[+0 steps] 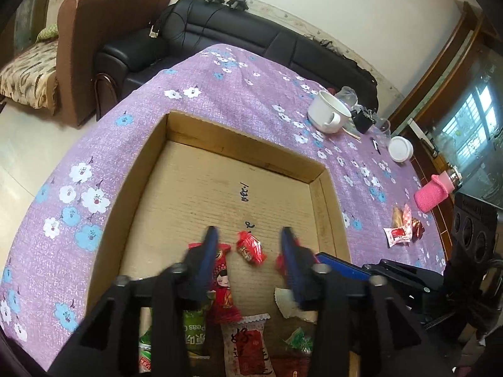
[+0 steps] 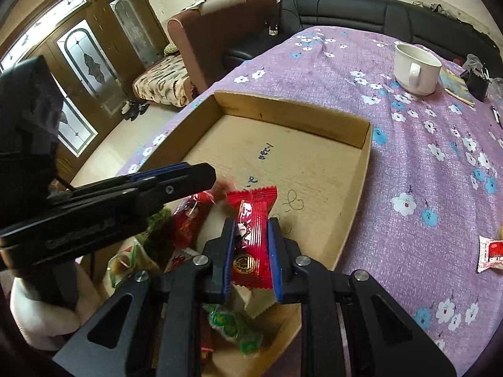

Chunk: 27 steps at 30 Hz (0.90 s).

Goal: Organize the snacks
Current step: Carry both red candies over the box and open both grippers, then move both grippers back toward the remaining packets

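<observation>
A shallow cardboard box [image 1: 251, 132] [image 2: 292, 110] lies on the purple flowered tablecloth. Several snack packets lie at its near end. My left gripper [image 1: 248, 235] is open over the box, with a small red candy [image 1: 250, 246] lying between its fingers and a red doll-print packet [image 1: 223, 282] under the left finger. My right gripper [image 2: 251, 223] is shut on a red snack packet [image 2: 253, 235], held above the box's near end. The left gripper's arm shows at the left of the right wrist view [image 2: 103, 210]. A few loose snacks [image 1: 404, 226] [image 2: 490, 251] lie on the cloth right of the box.
A white mug [image 1: 328, 111] [image 2: 415, 67], a white lid [image 1: 400, 148], a pink sleeved bottle [image 1: 432, 194], a pen and clutter stand at the table's far right. A black sofa [image 1: 235, 28] and a brown armchair [image 1: 94, 47] are behind the table.
</observation>
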Tool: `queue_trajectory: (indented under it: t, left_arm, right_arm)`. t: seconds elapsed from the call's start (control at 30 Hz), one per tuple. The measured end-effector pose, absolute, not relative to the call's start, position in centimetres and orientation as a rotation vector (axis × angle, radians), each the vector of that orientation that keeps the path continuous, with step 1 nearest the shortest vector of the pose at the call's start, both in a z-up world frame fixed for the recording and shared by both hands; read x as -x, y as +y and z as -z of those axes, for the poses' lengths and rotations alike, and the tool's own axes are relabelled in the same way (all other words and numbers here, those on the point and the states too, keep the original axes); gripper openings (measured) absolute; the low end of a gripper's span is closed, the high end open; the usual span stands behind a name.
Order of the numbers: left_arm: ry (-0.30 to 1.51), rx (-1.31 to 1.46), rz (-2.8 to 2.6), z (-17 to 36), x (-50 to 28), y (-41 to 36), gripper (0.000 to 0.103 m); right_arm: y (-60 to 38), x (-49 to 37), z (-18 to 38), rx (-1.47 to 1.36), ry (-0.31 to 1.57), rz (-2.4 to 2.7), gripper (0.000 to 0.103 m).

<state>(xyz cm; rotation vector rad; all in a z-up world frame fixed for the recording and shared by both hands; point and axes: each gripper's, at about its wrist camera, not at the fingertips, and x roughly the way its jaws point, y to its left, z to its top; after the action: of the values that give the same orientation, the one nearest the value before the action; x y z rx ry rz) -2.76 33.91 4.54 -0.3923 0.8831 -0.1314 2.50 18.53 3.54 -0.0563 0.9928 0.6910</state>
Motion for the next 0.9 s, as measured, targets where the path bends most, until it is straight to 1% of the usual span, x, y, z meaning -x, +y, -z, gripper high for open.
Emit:
queue_trajectory:
  t: [0.07,0.17,0.23,0.33,0.37,0.4,0.43,0.47,0.53,0.63,0.77,0.9]
  left_arm:
    - [0.88,0.404,0.121,-4.6,2.8,34.2,0.057]
    - [0.867,0.419,0.123,-4.8,3.1,34.4,0.057]
    - [0.848,0.43,0.133,-5.2,3.6,34.4,0.058]
    - [0.817,0.392,0.129,-6.4,4.7,33.2,0.061]
    - [0.805,0.373,0.127,-6.8,5.1,32.7,0.063]
    - [0.785,0.343,0.116,-7.6,5.7,31.8,0.068]
    - [0.773,0.327,0.106,-8.1,6.1,31.2,0.072]
    - [0.758,0.311,0.092,-8.6,6.5,30.4,0.079]
    - [0.721,0.29,0.092,-9.8,7.6,28.7,0.08]
    - [0.682,0.295,0.166,-10.7,9.0,26.1,0.081]
    - [0.694,0.294,0.277,-10.6,10.2,21.9,0.081]
    - [0.744,0.22,0.349,-8.9,10.4,16.6,0.081]
  right_arm:
    - [18.3,-2.6,-3.6,0.05,0.986,-0.686,0.023]
    - [17.6,-2.5,-4.1,0.029,0.965,-0.684,0.024]
    - [16.7,-2.0,-4.8,0.017,0.94,-0.679,0.027]
    - [15.1,-1.2,-5.7,0.003,0.898,-0.668,0.04]
    - [14.2,-0.8,-6.1,-0.009,0.881,-0.663,0.046]
    - [13.5,-0.5,-6.3,-0.021,0.87,-0.661,0.049]
    - [12.7,-0.2,-6.5,-0.032,0.861,-0.658,0.05]
    - [11.6,0.3,-6.7,-0.044,0.848,-0.65,0.05]
    - [10.0,0.6,-6.9,-0.054,0.827,-0.627,0.051]
    - [6.8,1.3,-6.9,-0.062,0.784,-0.563,0.06]
    - [1.2,2.1,-6.8,-0.062,0.716,-0.455,0.072]
    - [-5.7,1.2,-6.0,-0.117,0.745,-0.329,0.073]
